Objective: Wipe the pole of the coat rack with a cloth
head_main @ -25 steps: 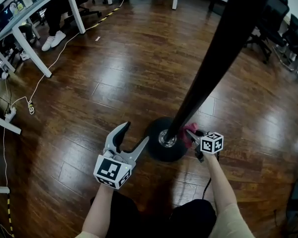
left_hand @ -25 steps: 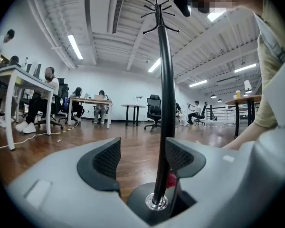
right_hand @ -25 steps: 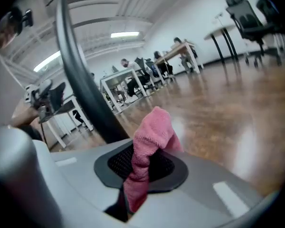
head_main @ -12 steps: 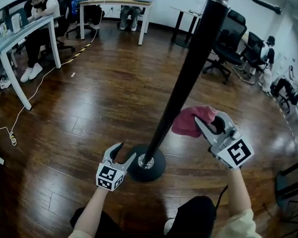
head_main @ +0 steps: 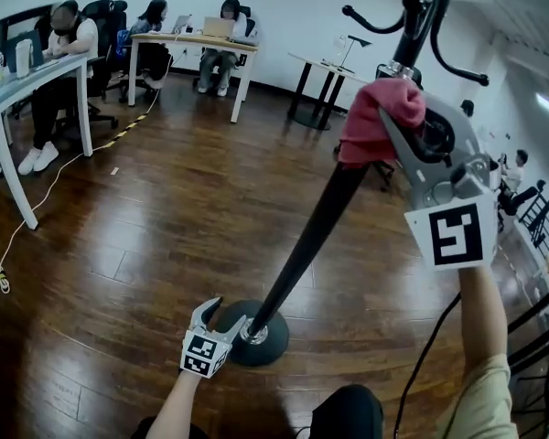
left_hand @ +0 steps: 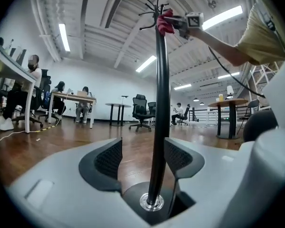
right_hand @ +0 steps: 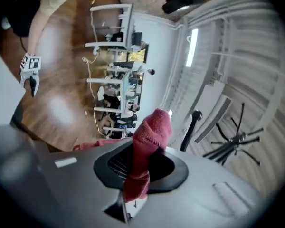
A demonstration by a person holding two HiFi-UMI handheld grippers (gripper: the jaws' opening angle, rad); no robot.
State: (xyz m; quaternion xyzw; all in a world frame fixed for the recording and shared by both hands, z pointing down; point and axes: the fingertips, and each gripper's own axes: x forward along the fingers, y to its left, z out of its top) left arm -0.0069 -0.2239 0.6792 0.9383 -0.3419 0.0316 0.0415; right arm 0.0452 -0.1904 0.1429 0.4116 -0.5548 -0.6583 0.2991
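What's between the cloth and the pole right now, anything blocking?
Nothing visible. The red cloth, shut in the right tongs, looks pressed straight against the pole near its top.

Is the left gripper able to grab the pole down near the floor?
Probably yes. The left gripper is open, and the pole stands right in line with the gap between its jaws, just above the round base. Nothing sits in the way; a small push forward should do.
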